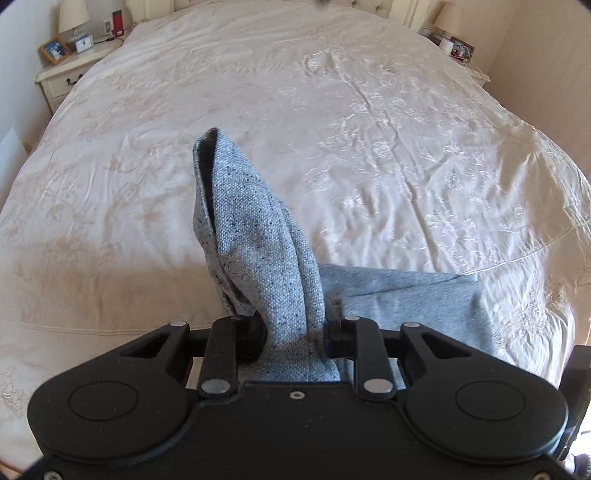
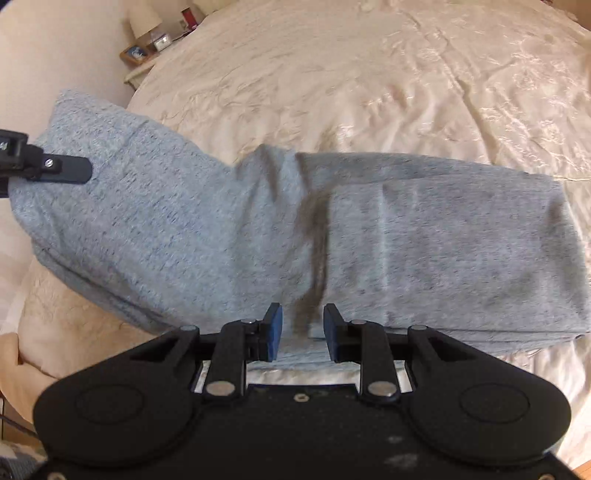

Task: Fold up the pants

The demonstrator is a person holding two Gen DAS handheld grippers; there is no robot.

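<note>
Right up close in the left wrist view, the left gripper (image 1: 295, 334) is clamped on a thick bunch of the grey pants (image 1: 258, 236), the speckled fabric squeezed between its two black fingers (image 1: 255, 338) and rising in a tall folded plume in front of the lens. The log of motion aside, the pinch is plain: cloth fills the whole gap. Just to the right of that plume, a flatter stretch of the same garment lies on the bed's cream bedspread (image 1: 369, 129), its far edge straight against the embroidered cover. Over in the right wrist view, the right gripper (image 2: 303, 332) has its blue-padded fingers (image 2: 275, 332) standing apart, with a dark crease of the pants (image 2: 406, 240) running down into the gap; whether the pads actually bite the cloth there I cannot tell, the picture is smeared. Beyond the fingers the pants spread wide across the view, one end lying toward the right on the bedspread (image 2: 369, 74), the other end lifted at the left where the left gripper (image 2: 70, 170) pokes in from the edge and has it pinched. Farther out, the bedspread runs away pale and wrinkled. At the far left corner of the bed sits a nightstand (image 1: 62, 77) with a lamp (image 1: 74, 16) and a framed photo (image 1: 55, 50); a second lamp (image 1: 448, 18) stands at the far right.
</note>
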